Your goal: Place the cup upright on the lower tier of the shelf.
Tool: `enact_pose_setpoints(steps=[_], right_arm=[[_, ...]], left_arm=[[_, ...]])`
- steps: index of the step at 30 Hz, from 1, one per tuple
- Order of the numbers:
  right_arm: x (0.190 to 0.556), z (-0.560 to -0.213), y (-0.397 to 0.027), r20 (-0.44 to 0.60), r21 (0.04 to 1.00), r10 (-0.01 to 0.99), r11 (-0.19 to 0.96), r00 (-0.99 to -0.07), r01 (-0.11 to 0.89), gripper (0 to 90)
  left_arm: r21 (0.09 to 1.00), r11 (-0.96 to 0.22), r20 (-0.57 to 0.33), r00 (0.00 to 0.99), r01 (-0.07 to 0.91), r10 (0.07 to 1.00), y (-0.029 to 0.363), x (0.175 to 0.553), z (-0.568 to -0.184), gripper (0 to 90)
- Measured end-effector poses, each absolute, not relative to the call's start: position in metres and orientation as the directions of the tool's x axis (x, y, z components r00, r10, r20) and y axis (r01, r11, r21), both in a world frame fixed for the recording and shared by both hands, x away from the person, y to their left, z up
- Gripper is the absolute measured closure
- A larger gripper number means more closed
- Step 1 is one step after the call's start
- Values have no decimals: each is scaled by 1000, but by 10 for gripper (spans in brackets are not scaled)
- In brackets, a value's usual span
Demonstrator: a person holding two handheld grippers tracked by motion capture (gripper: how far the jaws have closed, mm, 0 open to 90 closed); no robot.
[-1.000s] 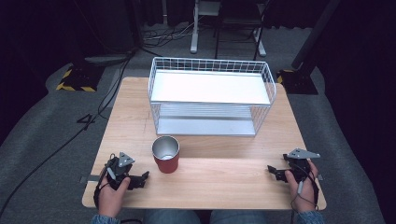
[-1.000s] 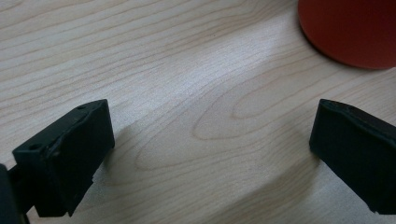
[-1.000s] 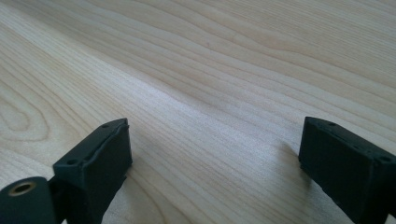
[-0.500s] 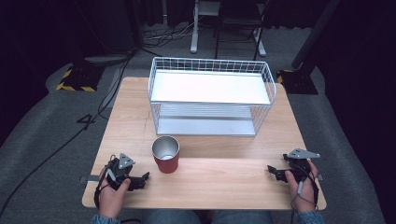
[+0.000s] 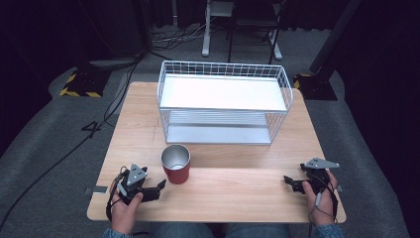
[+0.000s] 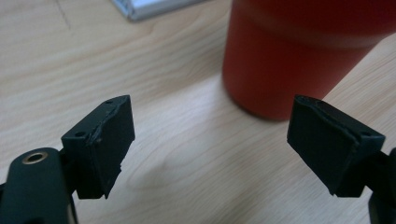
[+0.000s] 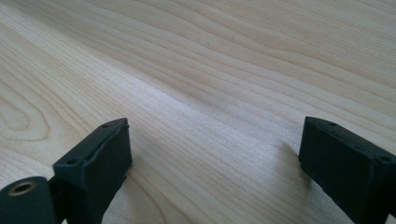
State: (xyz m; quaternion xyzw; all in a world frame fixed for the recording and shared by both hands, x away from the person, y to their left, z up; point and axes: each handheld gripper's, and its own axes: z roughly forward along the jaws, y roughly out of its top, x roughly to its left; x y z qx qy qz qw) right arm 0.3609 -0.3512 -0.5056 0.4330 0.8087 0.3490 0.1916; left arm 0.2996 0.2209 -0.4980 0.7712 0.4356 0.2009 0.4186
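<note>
Resting low on the wooden table (image 5: 233, 186), the left tool (image 6: 210, 149) gapes wide beside the red metal cup (image 6: 299, 51); the right tool (image 7: 215, 172) likewise gapes, holding nothing.

Grey carpet floor (image 5: 59, 144) surrounds the wooden table (image 5: 237, 183); black cables (image 5: 106, 116) trail across it, dark drapes behind, a white stand (image 5: 237, 29) beyond.

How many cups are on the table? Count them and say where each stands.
1. The red cup stands upright on the table, in front of the wire rack, near the left gripper.
</note>
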Motion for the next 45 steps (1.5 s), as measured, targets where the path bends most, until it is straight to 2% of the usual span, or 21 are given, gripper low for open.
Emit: enact_pose_setpoints(steps=[4,14,22,35,45], right_arm=[[361,-505,-351,-10,731,834,382,-552,565,99],[360,-506,-350,-12,731,832,385,-554,563,99],[360,-506,-350,-12,731,830,388,-558,561,99],[360,-506,-350,-9,730,829,387,-559,563,99],[360,-506,-350,-9,730,829,388,-559,563,99]], left_arm=[[869,-224,-74,564,441,823,216,298,-496,155],[910,-147,-139,619,388,773,210,299,-497,152],[902,-182,-124,638,392,760,196,303,-500,154],[869,-169,-168,597,465,784,176,315,-500,153],[864,-185,-135,570,468,811,162,324,-500,127]])
